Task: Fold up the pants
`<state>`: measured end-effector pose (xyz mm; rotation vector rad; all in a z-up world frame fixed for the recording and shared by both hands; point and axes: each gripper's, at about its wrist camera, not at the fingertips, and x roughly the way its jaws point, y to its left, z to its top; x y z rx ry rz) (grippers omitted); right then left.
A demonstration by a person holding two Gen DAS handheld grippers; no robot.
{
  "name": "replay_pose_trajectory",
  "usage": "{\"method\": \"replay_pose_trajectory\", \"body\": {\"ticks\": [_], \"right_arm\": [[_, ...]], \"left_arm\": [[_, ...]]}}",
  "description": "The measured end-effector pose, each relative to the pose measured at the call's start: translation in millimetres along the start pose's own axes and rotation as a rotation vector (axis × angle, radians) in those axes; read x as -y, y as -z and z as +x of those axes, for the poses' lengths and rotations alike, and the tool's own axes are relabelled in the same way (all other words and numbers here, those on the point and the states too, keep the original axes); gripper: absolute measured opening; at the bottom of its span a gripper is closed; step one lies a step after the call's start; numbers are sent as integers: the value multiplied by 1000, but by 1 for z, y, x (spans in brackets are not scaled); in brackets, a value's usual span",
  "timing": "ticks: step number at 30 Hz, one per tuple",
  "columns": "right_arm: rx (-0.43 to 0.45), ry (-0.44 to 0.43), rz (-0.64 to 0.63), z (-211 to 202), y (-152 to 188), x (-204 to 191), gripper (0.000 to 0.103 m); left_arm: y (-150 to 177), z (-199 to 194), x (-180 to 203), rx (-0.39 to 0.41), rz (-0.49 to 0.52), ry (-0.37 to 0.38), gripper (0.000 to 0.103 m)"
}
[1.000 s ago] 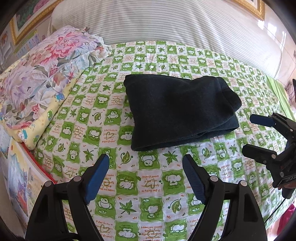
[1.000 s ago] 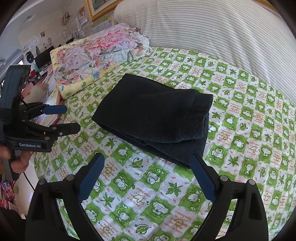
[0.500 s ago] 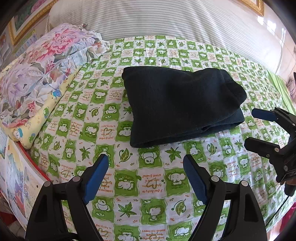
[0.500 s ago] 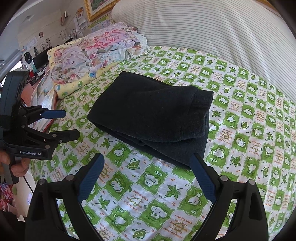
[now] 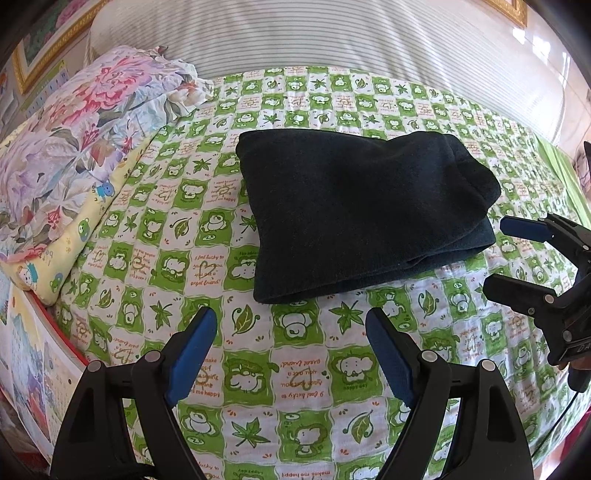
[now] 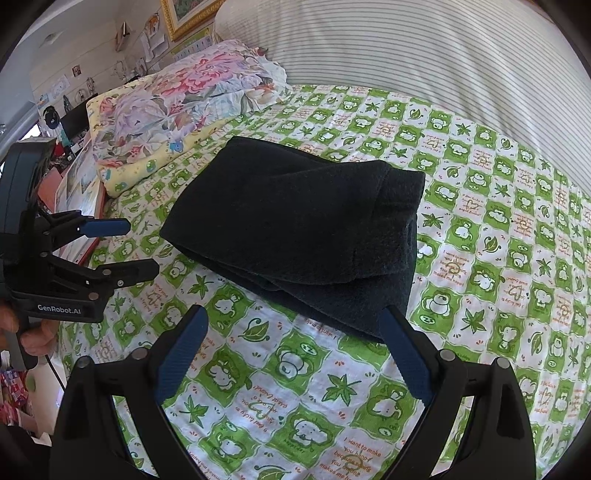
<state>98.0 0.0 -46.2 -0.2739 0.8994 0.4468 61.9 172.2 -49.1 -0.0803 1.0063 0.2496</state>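
A bed fills both views, covered by a green-and-white checked sheet (image 5: 295, 369) printed with cartoon animals and leaves. Behind it a grey-striped bolster or headboard cushion (image 5: 314, 33) runs along the far side; which of the two it is cannot be told through the fisheye curve. On the left side of the bed lies a floral quilt (image 5: 74, 140), folded on top of a yellow one.

The dark pants (image 5: 362, 214) lie in the middle of the sheet, folded into a thick, roughly rectangular bundle with several layers showing at its near edge. In the right wrist view the pants (image 6: 303, 236) show a rounded fold at the right end and stacked edges facing the camera.

The left gripper (image 5: 291, 325) hangs over the sheet just short of the bundle's near edge, its blue-padded fingers spread wide with nothing between them. The right gripper (image 6: 291, 325) is likewise spread wide and empty, its right fingertip (image 6: 391, 325) overlapping the bundle's near corner in the picture. Each gripper also shows at the edge of the other's view, jaws apart.
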Motion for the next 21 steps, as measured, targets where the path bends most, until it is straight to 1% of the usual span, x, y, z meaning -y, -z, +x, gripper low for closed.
{"method": "replay_pose_trajectory", "body": {"ticks": [5,9,18,21], "right_arm": [[-4,-3,0,5,-2,2,94],[-5,1,12,9,-4,6,94],[-9,1,39,12,-5,14,94],[-10,3,49,11,-4,17,94]], "left_arm": [[-3,3,-2,5,-6,-10,83],[-6,6,-5,17,-18,-3,83],[-10,15,-2,-5,-19,-2,83],[-13,17,-2,-18,-32,9,83]]}}
